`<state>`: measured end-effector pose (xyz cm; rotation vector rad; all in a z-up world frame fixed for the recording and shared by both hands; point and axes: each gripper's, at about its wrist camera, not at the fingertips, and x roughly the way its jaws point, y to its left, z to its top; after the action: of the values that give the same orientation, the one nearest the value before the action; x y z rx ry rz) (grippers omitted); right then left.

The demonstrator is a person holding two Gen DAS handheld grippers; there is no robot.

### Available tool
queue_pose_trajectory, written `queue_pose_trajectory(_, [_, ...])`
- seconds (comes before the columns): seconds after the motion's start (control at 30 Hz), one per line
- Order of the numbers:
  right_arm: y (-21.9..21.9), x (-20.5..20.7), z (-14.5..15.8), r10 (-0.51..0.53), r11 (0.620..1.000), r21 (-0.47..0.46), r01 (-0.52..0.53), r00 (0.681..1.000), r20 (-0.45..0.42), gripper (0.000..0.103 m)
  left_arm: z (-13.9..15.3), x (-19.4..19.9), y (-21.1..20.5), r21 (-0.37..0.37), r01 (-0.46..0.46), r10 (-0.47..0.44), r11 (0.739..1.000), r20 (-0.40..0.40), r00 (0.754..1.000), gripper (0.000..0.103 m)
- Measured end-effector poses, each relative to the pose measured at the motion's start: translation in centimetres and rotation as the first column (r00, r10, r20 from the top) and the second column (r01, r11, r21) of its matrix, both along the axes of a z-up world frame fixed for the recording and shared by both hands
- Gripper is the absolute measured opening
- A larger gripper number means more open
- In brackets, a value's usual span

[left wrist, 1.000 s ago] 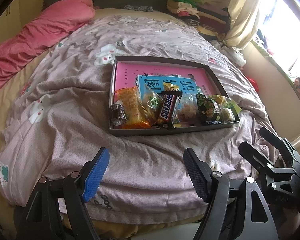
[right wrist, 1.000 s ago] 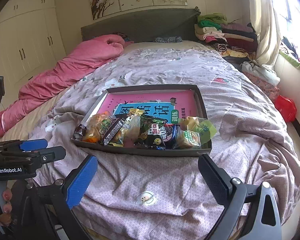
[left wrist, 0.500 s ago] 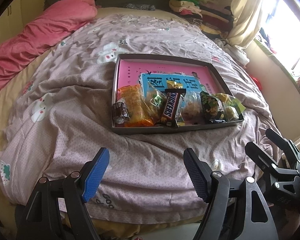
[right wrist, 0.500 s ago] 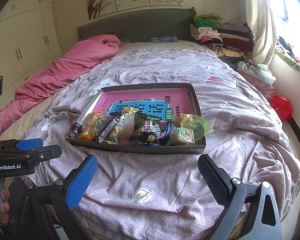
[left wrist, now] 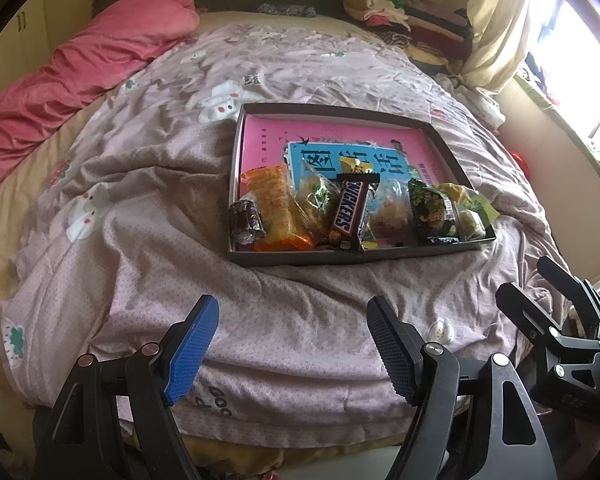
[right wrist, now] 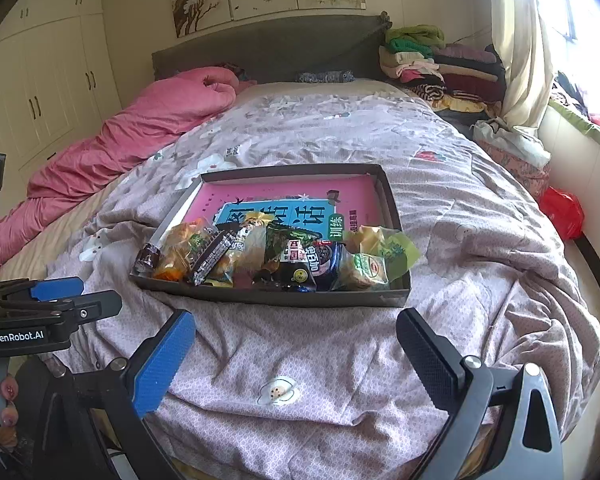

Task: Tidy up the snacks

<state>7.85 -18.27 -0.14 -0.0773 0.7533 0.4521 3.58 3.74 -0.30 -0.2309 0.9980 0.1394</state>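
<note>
Both ribbed-pad tongs, left (left wrist: 292,344) and right (right wrist: 296,356), gape wide, empty, over rumpled quilt (left wrist: 148,216); crinkly snack packets (left wrist: 352,212) crowd shallow rectangular cardboard tray's (left wrist: 340,258) near edge.

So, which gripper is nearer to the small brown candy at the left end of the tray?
Left, probably. The left gripper hovers open before the brown candy; the right gripper, also open, sits farther toward the tray's other end.

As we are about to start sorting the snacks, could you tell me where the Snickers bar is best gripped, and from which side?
Grip the Snickers bar across its narrow width at mid-length, coming from above. It lies on top of the other packets in the tray, its long axis running from the near wall toward the far one, so its long edges are probably free. The left claw stands open and empty.
</note>
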Motion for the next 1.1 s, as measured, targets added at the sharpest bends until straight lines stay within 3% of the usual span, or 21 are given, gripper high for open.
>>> queue_pose_trajectory(1.1, [-0.63, 0.24, 0.18, -0.023, 1.0, -0.002, 0.023, 1.0, 0.013, 0.102, -0.32, -0.16, -0.22, 0.011, -0.007, 0.007, 1.0, -0.025, 1.0, 0.078])
